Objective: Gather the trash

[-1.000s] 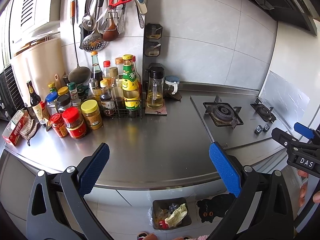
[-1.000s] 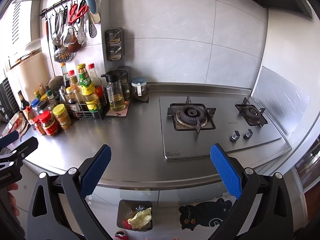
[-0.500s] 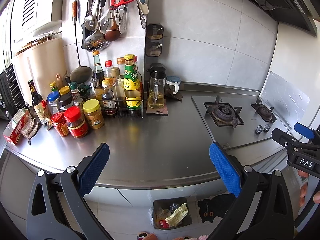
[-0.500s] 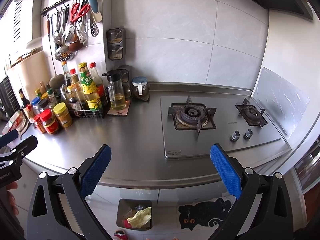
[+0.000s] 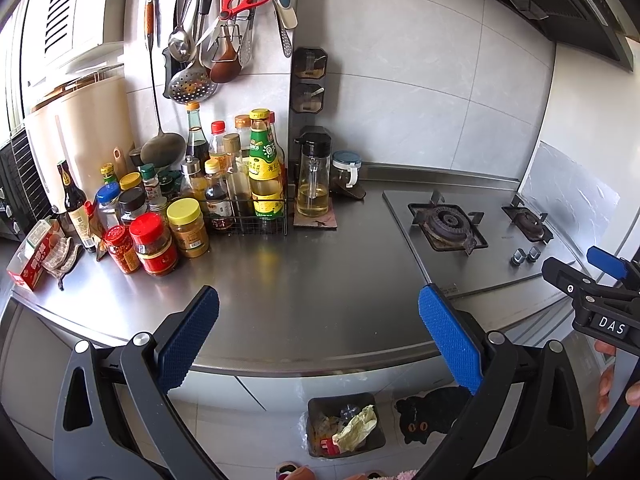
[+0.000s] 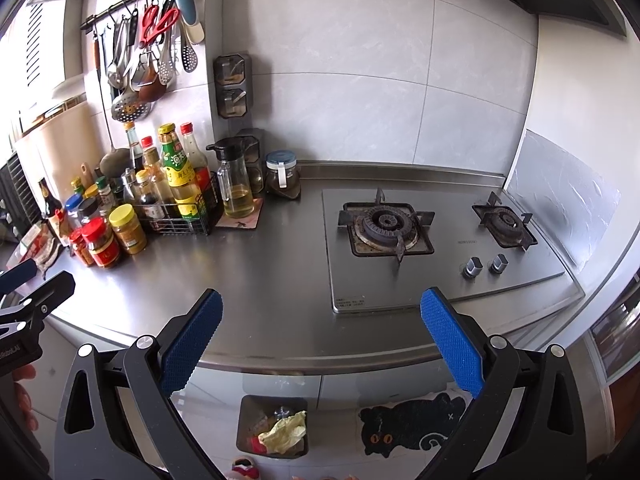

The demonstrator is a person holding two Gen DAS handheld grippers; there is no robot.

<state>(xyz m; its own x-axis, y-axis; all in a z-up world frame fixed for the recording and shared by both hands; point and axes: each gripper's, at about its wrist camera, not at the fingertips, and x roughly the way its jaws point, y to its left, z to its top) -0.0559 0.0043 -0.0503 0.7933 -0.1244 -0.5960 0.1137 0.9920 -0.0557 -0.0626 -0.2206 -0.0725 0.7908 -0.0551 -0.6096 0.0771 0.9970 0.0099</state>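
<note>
Left gripper (image 5: pixel 319 336): fingers spread wide, blue pads (image 5: pixel 188 336) apart, nothing between them. It hangs over the front edge of the steel counter (image 5: pixel 288 280).

Right gripper (image 6: pixel 322 338): fingers likewise spread wide, pads (image 6: pixel 452 340) holding nothing, above the same counter edge, further toward the stove.

Trash bin (image 5: pixel 342 424): on the floor, below and beyond the left gripper's fingertips, between the two fingers in that view. Inside it, a crumpled pale yellow-green wrapper (image 5: pixel 356 426) lies on top, with a small red scrap (image 5: pixel 326 446) beside it. In the right wrist view the bin (image 6: pixel 276 426) sits below the gap between the fingers, nearer the left finger.

Cat-shaped floor mat (image 6: pixel 412 426): just beside the bin, under the right finger.

Counter ahead of the left gripper's fingers: bare steel. Beyond its left finger, a cluster of sauce bottles and jars (image 5: pixel 192 196), some in a wire rack. A glass oil jug (image 5: pixel 314 184) stands on a coaster straight ahead, near the back wall.

Gas stove (image 6: pixel 432 244): ahead of the right gripper's right finger, two burners, two knobs.

Utensils (image 5: pixel 224 36) hang on a wall rail above the bottles.

Each gripper shows at the edge of the other's view, with fingertips of the holding hand just visible (image 5: pixel 608 380).
</note>
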